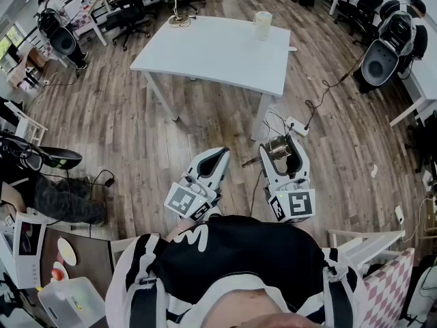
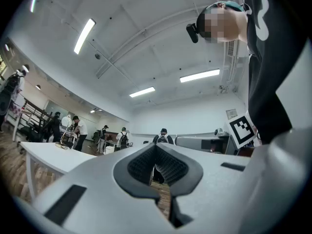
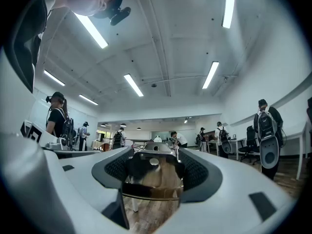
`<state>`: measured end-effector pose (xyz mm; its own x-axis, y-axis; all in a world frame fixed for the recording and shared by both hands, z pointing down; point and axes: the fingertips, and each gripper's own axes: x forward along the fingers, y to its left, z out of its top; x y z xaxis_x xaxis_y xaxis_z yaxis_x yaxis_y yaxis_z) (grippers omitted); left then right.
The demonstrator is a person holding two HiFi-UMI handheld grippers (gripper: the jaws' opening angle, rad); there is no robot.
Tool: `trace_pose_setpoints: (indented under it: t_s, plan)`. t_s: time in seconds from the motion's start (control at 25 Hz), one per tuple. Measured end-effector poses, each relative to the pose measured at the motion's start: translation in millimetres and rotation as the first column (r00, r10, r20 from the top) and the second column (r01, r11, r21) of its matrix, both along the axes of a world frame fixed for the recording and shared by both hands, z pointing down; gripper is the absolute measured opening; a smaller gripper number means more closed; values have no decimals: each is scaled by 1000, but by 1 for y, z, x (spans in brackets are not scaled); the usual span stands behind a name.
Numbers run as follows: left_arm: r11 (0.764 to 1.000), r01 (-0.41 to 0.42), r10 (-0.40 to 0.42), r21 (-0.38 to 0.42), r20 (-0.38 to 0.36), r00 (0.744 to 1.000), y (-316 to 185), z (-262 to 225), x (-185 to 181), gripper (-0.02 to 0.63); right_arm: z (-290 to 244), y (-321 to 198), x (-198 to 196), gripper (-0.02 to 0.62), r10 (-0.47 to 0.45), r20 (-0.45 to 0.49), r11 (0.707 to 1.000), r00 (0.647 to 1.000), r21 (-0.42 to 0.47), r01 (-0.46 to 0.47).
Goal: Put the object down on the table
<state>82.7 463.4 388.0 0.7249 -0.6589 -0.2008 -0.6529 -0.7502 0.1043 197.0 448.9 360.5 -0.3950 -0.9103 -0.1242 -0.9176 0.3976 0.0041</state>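
Note:
A shiny metal object point(image 1: 275, 150) with a dark, reflective body sits between the jaws of my right gripper point(image 1: 282, 144), which is shut on it and held level above the wooden floor. In the right gripper view the object point(image 3: 153, 177) fills the gap between the ribbed pads point(image 3: 194, 172) of the right gripper point(image 3: 153, 165). To its left, my left gripper point(image 1: 220, 157) is shut with nothing in it; its pads point(image 2: 168, 167) meet at the tips of the left gripper point(image 2: 156, 152). The white table point(image 1: 218, 57) stands ahead, well beyond both grippers.
On the table are a desk lamp point(image 1: 172, 2) at its far left corner and a pale roll point(image 1: 263, 24) near its far right. A power strip with cables point(image 1: 298, 126) lies on the floor by the table leg. Office chairs point(image 1: 386, 50) and other desks ring the room.

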Motion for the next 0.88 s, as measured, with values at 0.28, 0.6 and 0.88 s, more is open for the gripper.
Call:
trace_pose_setpoints:
  t_s: [0.28,0.6,0.88]
  plan:
    - [1000,-6,6,-3,-6,1000,-10,-1,-6,5,-2,-11,-7,310,3,-4,1000,1000,-1,-3]
    - [1000,-13,13,-8,-4,1000,-23,0,-17,5,-1,-25,-18,310,13,-9,1000,1000,-4,-13]
    - [1000,-15,15,-17,-11,1000,-37,1,-35,5,-4,-38,-35,310,8,8,1000,1000,1,-8]
